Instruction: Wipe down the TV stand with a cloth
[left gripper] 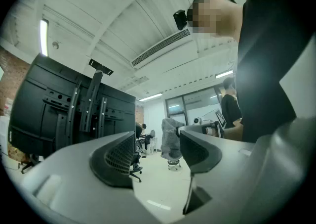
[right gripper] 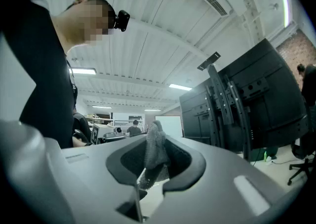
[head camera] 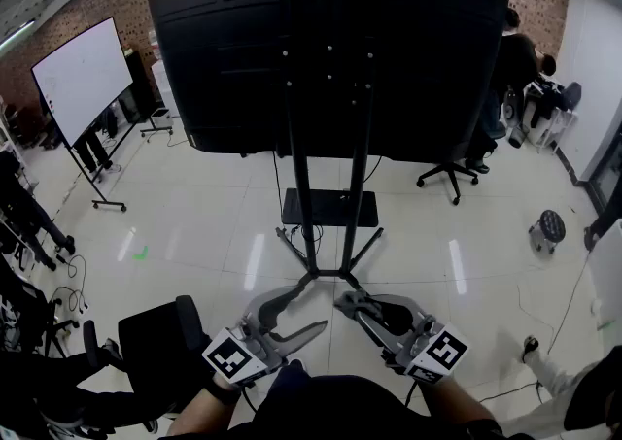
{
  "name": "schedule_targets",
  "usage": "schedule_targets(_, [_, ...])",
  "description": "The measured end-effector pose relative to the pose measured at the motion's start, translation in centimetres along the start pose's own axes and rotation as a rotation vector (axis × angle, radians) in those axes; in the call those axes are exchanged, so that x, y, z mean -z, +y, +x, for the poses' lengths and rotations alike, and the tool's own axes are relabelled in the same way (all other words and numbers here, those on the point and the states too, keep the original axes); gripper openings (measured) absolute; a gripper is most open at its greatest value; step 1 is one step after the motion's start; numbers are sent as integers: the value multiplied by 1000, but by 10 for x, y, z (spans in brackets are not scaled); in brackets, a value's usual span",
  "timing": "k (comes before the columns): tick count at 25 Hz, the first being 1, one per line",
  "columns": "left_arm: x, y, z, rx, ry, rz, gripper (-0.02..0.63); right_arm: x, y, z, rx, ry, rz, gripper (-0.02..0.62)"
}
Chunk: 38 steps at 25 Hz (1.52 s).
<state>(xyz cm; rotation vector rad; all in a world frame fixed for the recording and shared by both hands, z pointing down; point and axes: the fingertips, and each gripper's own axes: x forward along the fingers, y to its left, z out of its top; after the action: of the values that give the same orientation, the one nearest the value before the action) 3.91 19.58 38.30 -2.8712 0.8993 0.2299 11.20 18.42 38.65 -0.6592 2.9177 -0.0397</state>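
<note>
The TV stand (head camera: 328, 176) stands ahead of me on the pale floor. I see it from the back, with two upright poles, a black shelf (head camera: 328, 207) low down and the big black screen (head camera: 330, 50) above. Both grippers are held low in front of its base legs. My left gripper (head camera: 297, 316) is open and holds nothing; its spread jaws (left gripper: 158, 154) frame only the room. My right gripper (head camera: 352, 304) is shut on a grey cloth (right gripper: 155, 154), which sticks up between the pads. That cloth (left gripper: 171, 140) also hangs in the left gripper view. The screen's back (right gripper: 247, 104) shows at the right of the right gripper view.
A whiteboard on wheels (head camera: 83, 79) stands at the left. A black office chair (head camera: 160, 339) is close at my lower left and another chair (head camera: 452, 174) sits right of the stand. A small stool (head camera: 550, 226) and a person (head camera: 505, 69) are at the right. Cables lie on the floor.
</note>
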Motion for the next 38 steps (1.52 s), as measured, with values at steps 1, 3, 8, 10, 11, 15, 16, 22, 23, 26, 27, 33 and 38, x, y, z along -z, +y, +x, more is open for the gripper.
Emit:
schedule_targets(1, [2, 7, 1, -7, 4, -10, 310, 0, -5, 4, 4, -2, 2, 71])
schedule_targets(3, [5, 23, 3, -18, 7, -27, 310, 0, -17, 12, 13, -6, 10, 71])
schedule_targets(8, [9, 69, 15, -11, -14, -26, 310, 4, -51, 43, 30, -15, 23, 71])
schedule_targets(10, [12, 93, 21, -1, -18, -27, 310, 3, -68, 60, 39, -26, 15, 71])
schedule_targets(11, [13, 105, 24, 4, -19, -29, 310, 2, -77, 70, 46, -30, 11, 71])
schedule_targets(15, [8, 162, 35, 39, -38, -24, 310, -2, -113, 112, 87, -22, 1, 71])
schedule_targets(16, [5, 176, 38, 50, -43, -21, 310, -3, -122, 123, 99, -25, -4, 71])
schedule_targets(22, [3, 245, 46, 131, -30, -3, 318, -29, -154, 192, 123, -108, -20, 71])
schedule_targets(23, [4, 253, 48, 141, -27, 6, 322, -29, -158, 199, 128, -110, -22, 71])
schedule_targets(26, [4, 271, 54, 157, -29, 14, 325, -23, -167, 212, 135, -80, -30, 71])
schedule_targets(27, [4, 275, 56, 162, -32, 13, 327, -23, -170, 214, 139, -73, -35, 71])
schedule_targets(33, [1, 289, 70, 173, -40, 14, 327, -35, -191, 224, 138, -62, -86, 71])
schedule_targets(38, [-16, 302, 88, 165, -66, 67, 330, -57, -210, 230, 117, -53, -194, 71])
